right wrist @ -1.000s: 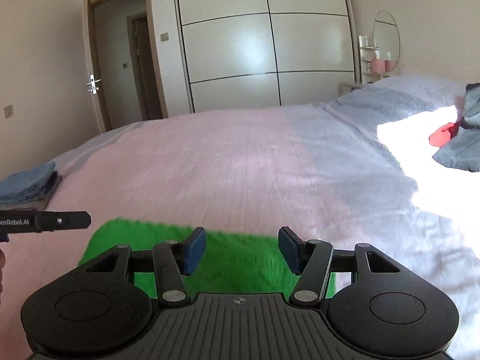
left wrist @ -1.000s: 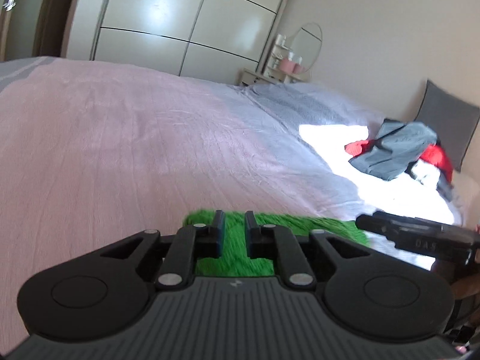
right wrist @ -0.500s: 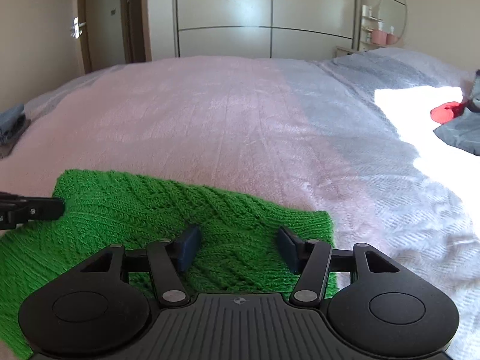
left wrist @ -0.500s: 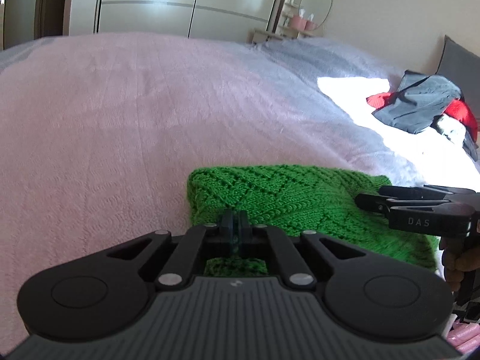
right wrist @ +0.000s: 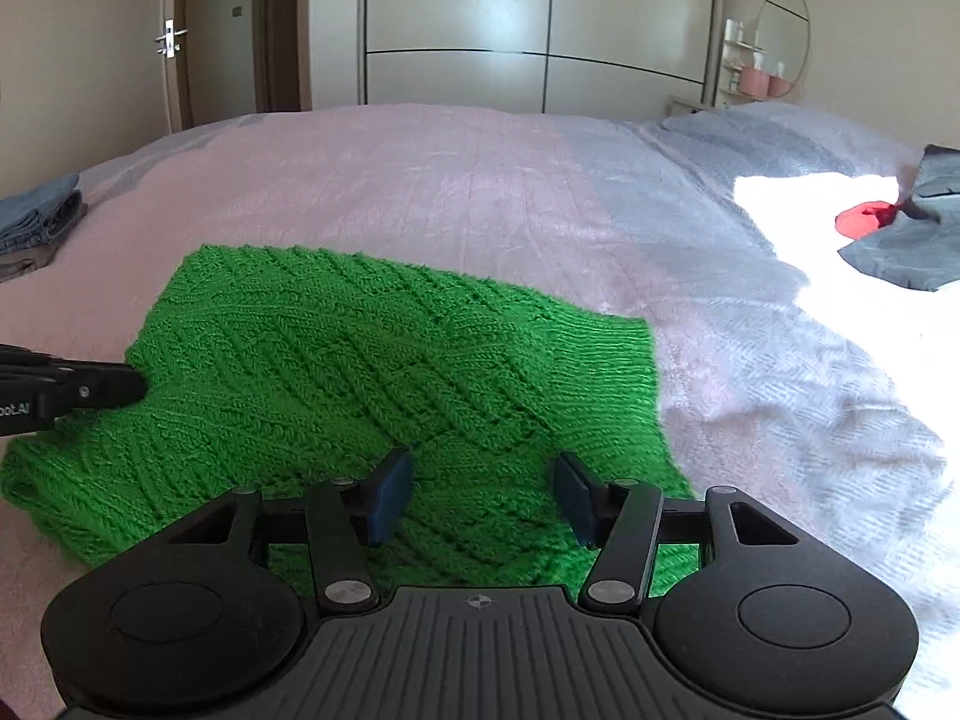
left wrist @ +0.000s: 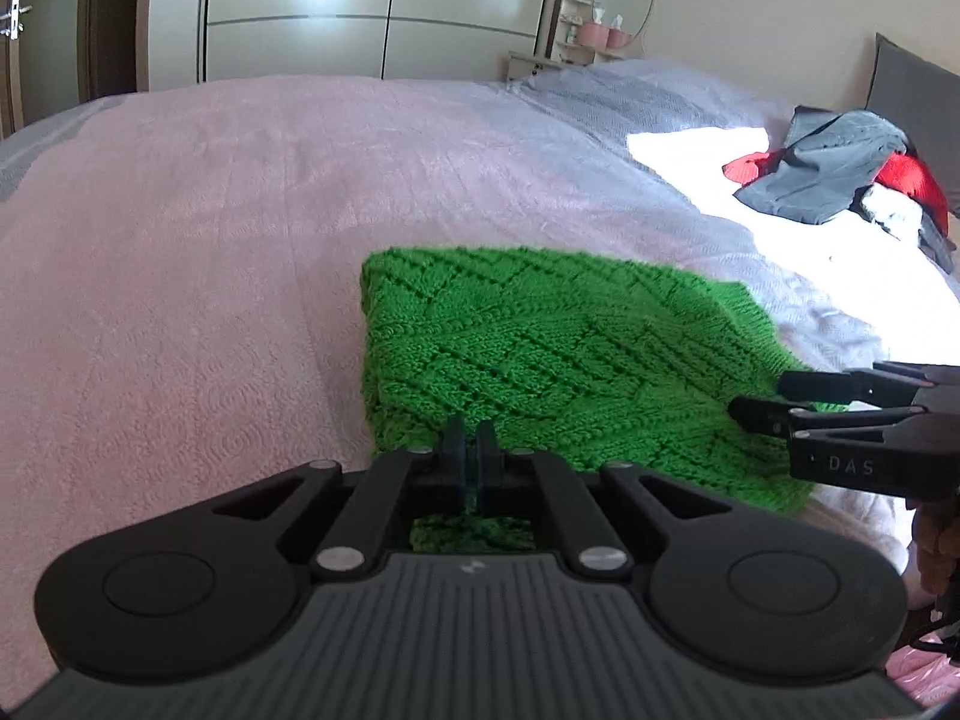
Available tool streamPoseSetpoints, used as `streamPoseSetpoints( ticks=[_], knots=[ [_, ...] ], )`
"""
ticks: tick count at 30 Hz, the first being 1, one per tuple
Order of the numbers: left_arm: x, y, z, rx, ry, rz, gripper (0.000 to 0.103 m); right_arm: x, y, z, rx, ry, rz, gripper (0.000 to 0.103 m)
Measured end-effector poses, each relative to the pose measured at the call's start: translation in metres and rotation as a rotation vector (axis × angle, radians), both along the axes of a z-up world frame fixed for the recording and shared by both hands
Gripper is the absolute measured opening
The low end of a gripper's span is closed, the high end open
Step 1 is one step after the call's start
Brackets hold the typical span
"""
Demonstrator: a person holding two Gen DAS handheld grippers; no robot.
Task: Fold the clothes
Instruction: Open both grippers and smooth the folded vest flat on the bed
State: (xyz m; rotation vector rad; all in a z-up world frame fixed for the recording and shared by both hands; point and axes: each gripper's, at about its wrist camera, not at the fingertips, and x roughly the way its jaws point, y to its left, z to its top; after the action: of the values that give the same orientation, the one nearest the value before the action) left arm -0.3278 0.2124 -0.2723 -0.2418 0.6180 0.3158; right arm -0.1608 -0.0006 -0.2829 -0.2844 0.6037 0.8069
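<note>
A green knitted sweater point(left wrist: 558, 360) lies folded flat on the pink bedspread point(left wrist: 180, 276); it also shows in the right wrist view point(right wrist: 336, 372). My left gripper point(left wrist: 471, 450) is shut on the sweater's near edge. My right gripper point(right wrist: 483, 492) is open, its fingers just above the sweater's right part with nothing between them. The right gripper's tips show at the right of the left wrist view point(left wrist: 780, 396); the left gripper's tip shows at the left of the right wrist view point(right wrist: 108, 387).
A heap of grey and red clothes point(left wrist: 840, 180) lies at the bed's far right in sunlight. Folded blue clothes point(right wrist: 36, 216) sit at the bed's left edge. A wardrobe point(right wrist: 540, 36) and a door point(right wrist: 174, 48) stand beyond the bed.
My left gripper closed on the sweater's near edge. Both grippers came down towards the bed, so the sweater now fills more of both views. The right gripper stayed open.
</note>
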Motion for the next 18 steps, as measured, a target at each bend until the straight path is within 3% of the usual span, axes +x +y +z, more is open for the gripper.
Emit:
streamPoseSetpoints(
  ticks=[5,9,11,18],
  knots=[
    [-0.032,-0.025,0.007,-0.001,-0.062,0.011,0.002,-0.022,-0.034,0.014,0.116,0.001,-0.043,0.056],
    [-0.033,-0.033,-0.02,-0.022,-0.032,0.04,0.002,-0.021,-0.029,-0.019,0.028,0.082,-0.075,0.056],
    [-0.032,-0.035,-0.021,-0.03,-0.031,0.053,0.002,-0.02,-0.032,-0.03,0.048,0.111,-0.094,0.056],
    [-0.036,-0.048,-0.002,0.001,0.0,0.128,0.002,-0.033,-0.043,-0.007,0.078,0.138,-0.122,0.056]
  ],
)
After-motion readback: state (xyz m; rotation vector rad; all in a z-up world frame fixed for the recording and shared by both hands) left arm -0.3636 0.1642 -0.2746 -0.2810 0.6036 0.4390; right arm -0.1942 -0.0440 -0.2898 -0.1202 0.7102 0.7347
